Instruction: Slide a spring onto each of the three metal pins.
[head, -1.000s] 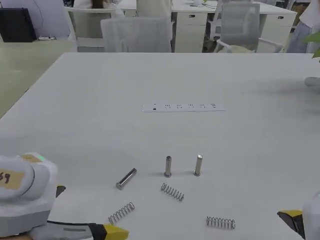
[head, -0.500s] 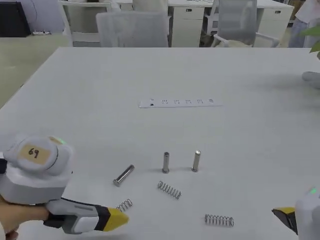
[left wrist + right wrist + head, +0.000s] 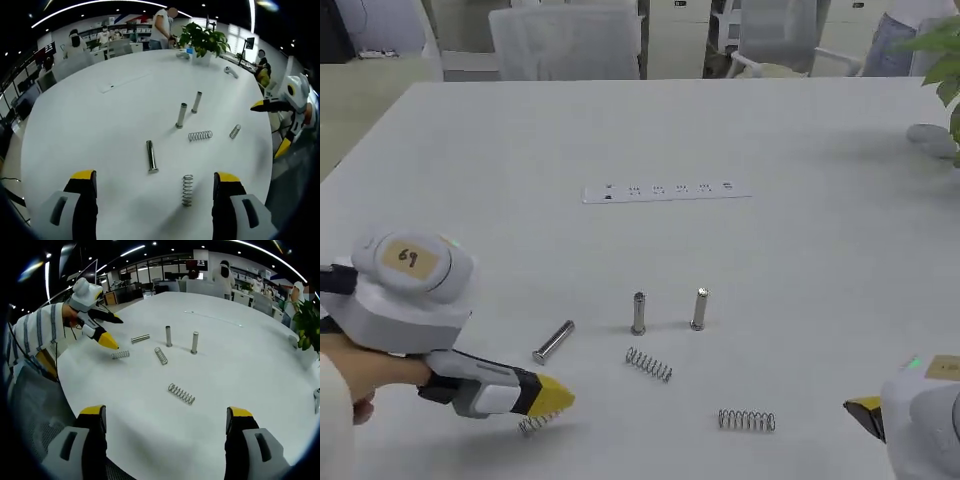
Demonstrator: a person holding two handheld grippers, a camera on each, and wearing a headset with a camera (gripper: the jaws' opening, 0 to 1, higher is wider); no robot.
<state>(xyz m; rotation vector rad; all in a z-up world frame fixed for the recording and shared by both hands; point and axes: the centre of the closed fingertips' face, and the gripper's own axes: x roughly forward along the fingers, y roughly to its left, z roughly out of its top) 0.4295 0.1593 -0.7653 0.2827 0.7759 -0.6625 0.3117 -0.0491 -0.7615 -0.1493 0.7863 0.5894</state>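
Two metal pins (image 3: 638, 313) (image 3: 699, 309) stand upright on the white table (image 3: 470, 200). A third pin (image 3: 553, 341) lies on its side to their left. Three springs lie loose: one (image 3: 649, 364) below the upright pins, one (image 3: 747, 421) to the right, one (image 3: 538, 421) at the left. My left gripper (image 3: 555, 395) hovers open just over that left spring (image 3: 187, 190), which lies nearer its right jaw. My right gripper (image 3: 865, 415) is open at the table's near right, with the right spring (image 3: 181, 393) a little ahead of its jaws.
A white power strip (image 3: 667, 190) lies further back on the table. Chairs (image 3: 565, 42) stand beyond the far edge. A potted plant (image 3: 945, 60) and a small white object (image 3: 930, 135) sit at the far right.
My left gripper has come forward and right until its yellow tips are over the left spring. The head camera has tilted down. Pins and springs have not moved.
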